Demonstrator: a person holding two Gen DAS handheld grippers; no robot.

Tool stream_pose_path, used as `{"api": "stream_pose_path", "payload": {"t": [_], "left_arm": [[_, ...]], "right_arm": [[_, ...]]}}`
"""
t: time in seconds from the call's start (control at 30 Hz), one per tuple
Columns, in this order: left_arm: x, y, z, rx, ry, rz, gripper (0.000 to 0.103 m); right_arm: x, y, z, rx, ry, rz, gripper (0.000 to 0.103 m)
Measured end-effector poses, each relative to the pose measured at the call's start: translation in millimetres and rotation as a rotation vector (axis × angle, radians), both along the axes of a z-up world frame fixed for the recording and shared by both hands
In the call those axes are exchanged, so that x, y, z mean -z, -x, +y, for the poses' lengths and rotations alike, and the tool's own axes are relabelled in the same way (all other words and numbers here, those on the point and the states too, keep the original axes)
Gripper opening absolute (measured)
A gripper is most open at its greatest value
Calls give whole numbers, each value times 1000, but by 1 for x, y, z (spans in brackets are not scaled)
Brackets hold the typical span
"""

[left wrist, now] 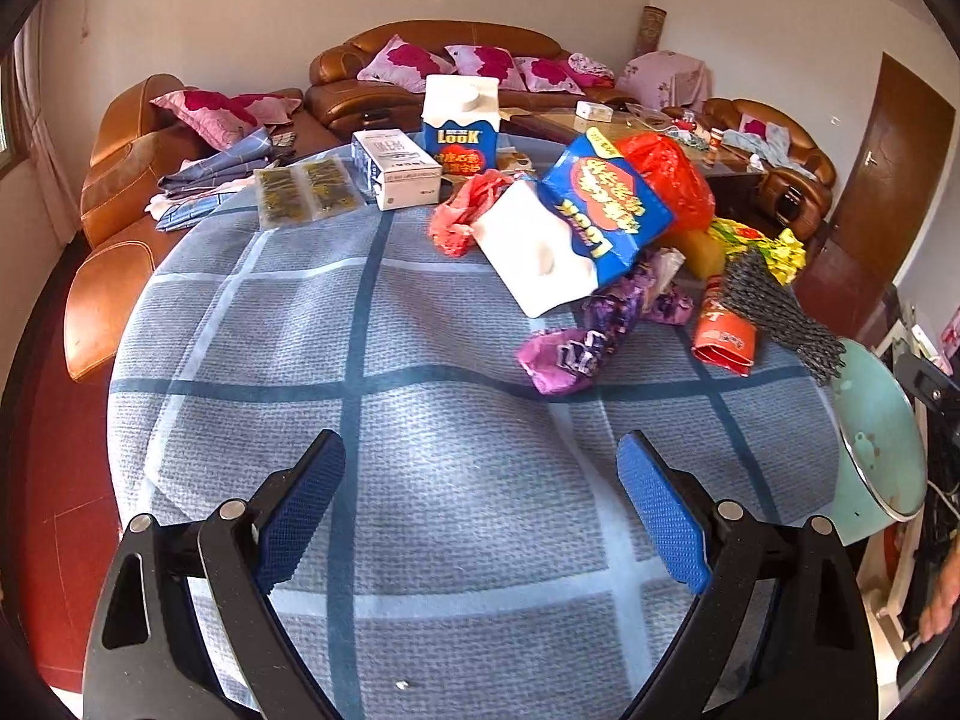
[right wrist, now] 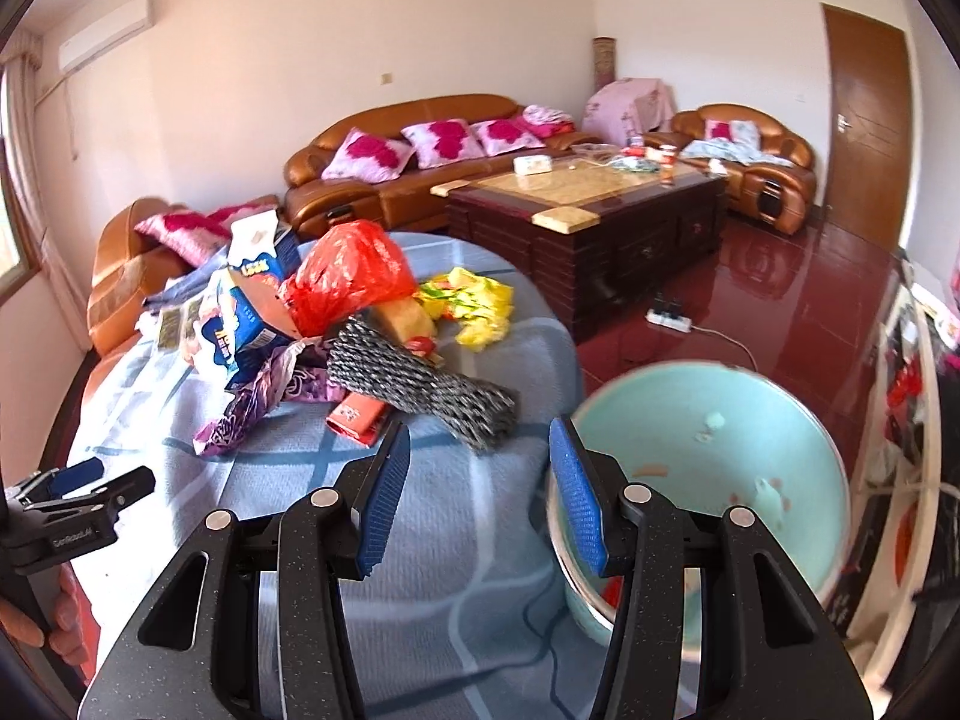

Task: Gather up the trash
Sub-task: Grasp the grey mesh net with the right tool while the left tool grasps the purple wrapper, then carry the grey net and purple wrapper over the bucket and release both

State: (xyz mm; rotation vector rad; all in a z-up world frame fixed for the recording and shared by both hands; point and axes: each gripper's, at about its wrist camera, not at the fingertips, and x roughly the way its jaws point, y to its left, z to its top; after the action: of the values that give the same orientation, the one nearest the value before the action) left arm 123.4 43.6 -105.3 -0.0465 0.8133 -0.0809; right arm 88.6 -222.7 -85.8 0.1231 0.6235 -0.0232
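Trash is heaped at the far right edge of the blue checked tablecloth: a tilted blue-and-white carton, a red plastic bag and a grey netted foam sleeve, well ahead of the left gripper, whose jaws are held wide apart and empty. The right gripper is held with its jaws parted and empty beside a pale green plastic bin.

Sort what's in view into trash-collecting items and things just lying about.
For the job: tipped LOOK carton, red plastic bag, purple wrapper, grey mesh sleeve, teal bin.
Just lying about: sofa cushions, coffee table, power strip.

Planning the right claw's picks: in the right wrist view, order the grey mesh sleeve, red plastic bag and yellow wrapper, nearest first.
From the right claw:
1. Grey mesh sleeve, just ahead, slightly left.
2. Red plastic bag, farther back, left.
3. Yellow wrapper, near the table's far edge.
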Motion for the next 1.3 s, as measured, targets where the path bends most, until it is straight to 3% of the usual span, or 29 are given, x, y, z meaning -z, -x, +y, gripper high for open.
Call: {"api": "stream_pose_path", "payload": {"t": [0.2, 0.4, 0.6, 0.67, 0.73, 0.87, 0.9, 0.97, 1.1, 1.13, 1.17, 1.3], "left_arm": [[5, -15, 7, 10, -1, 2, 90], [6, -30, -6, 86, -19, -8, 90], [12, -53, -22, 151, 18, 30, 91], [15, -60, -27, 157, 16, 42, 91], [17, -67, -31, 159, 16, 53, 91], [22, -83, -43, 156, 12, 96, 90], [24, -85, -46, 156, 9, 102, 88], [28, -90, -48, 164, 19, 134, 69], [27, -86, -51, 175, 15, 132, 59], [27, -85, -50, 175, 15, 129, 50], [26, -84, -50, 178, 22, 127, 48], [25, -73, -47, 200, 90, 128, 35]], "right_arm": [[9, -46, 5, -128, 23, 57, 55], [23, -80, 9, -214, 93, 119, 55], [44, -103, 18, -291, 155, 197, 55], [47, -105, 18, -297, 153, 207, 50], [48, -104, 17, -298, 134, 212, 36], [45, -98, 16, -285, 120, 229, 25], [42, -96, 14, -276, 97, 230, 23], [33, -87, 6, -250, 24, 218, 23], [17, -68, -2, -210, -102, 187, 23], [14, -61, -4, -199, -133, 179, 23], [11, -57, -3, -193, -151, 174, 23], [3, -33, 3, -181, -187, 141, 24]]}}
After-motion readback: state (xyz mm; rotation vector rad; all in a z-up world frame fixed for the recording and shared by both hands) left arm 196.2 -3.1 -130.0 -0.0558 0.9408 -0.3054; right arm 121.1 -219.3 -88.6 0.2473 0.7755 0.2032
